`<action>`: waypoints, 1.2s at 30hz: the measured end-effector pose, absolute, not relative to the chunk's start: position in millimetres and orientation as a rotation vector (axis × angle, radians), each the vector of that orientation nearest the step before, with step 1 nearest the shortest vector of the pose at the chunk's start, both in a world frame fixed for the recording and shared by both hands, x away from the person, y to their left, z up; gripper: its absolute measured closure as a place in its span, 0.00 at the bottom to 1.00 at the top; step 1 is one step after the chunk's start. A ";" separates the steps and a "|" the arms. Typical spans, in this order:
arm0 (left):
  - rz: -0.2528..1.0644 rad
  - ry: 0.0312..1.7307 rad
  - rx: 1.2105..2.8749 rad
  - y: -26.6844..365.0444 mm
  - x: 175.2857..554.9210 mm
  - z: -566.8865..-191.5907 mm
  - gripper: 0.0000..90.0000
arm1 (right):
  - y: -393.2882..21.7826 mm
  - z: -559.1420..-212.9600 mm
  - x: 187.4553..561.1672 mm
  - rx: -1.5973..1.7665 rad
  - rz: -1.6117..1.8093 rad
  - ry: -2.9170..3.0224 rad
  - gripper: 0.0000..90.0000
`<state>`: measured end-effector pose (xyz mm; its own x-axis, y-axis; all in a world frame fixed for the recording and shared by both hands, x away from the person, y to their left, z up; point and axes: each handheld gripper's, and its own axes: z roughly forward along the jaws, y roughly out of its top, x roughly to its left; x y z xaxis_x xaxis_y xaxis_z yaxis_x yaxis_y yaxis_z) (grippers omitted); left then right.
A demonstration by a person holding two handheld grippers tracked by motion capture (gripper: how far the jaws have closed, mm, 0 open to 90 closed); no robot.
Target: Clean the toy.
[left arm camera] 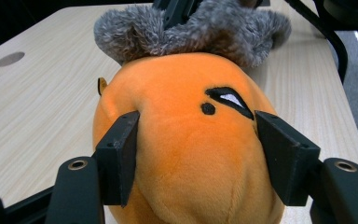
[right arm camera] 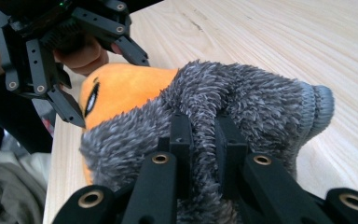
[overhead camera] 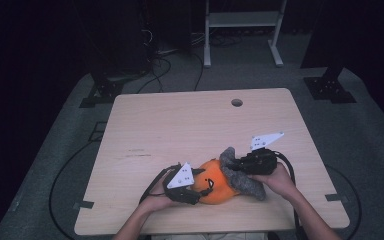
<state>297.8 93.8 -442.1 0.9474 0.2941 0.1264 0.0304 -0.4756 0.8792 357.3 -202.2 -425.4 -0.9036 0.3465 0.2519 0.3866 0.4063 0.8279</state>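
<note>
At the near edge of the wooden table [overhead camera: 145, 125], an orange plush toy [overhead camera: 219, 182] is seen lying on its side between the two grippers. Its long axis runs roughly across the table, from the person's left to right, rising slightly toward the far right in the high view. The rounded orange end points to the left, and the end capped by a grey fuzzy hat [overhead camera: 242, 175] points to the right. A black embroidered eye is turned upward and toward the left gripper's camera (a small black dot sits just beside it).

The left gripper [left arm camera: 196, 154] is held at the orange end, its jaws standing on either side of the body. The left jaw is seen touching the plush, while the right jaw appears close to the surface; whether it presses cannot be told. The jaws are partly apart around the toy, not clamped tight.

The right gripper [right arm camera: 204, 144] is closed on the grey fuzzy hat, a fold of the pile being pinched between its narrow-set jaws. In the right gripper view the hat's ribbed grey rim is seen pointing away over the table.

No brand, label or readable writing is seen on the toy or hat.

Farther off, a round hole [overhead camera: 237, 102] is set in the table near its far edge, and beyond it a white metal frame [overhead camera: 242, 30] stands on the grey floor.
</note>
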 end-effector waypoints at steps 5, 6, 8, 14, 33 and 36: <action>0.303 0.252 2.039 95.6 300.9 -442.5 0.34 | -216.7 -436.5 353.4 -0.766 -1.511 -2.634 0.88; 0.304 0.253 2.039 95.7 301.1 -442.5 0.34 | -220.3 -438.9 351.7 -0.783 -1.489 -2.643 0.88; 0.303 0.258 2.039 96.2 302.1 -442.1 0.34 | -226.4 -439.6 344.5 -0.797 -1.488 -2.647 0.88; 0.290 0.322 2.029 94.2 309.3 -441.7 0.36 | -212.7 -421.4 314.1 -0.613 -1.588 -2.674 0.88; 0.272 0.456 1.964 99.9 314.9 -435.0 0.44 | -221.1 -426.0 304.9 -0.752 -1.612 -2.768 0.88; 0.280 0.463 1.963 95.0 315.9 -433.3 0.44 | -203.7 -413.1 296.9 -0.644 -1.665 -2.782 0.88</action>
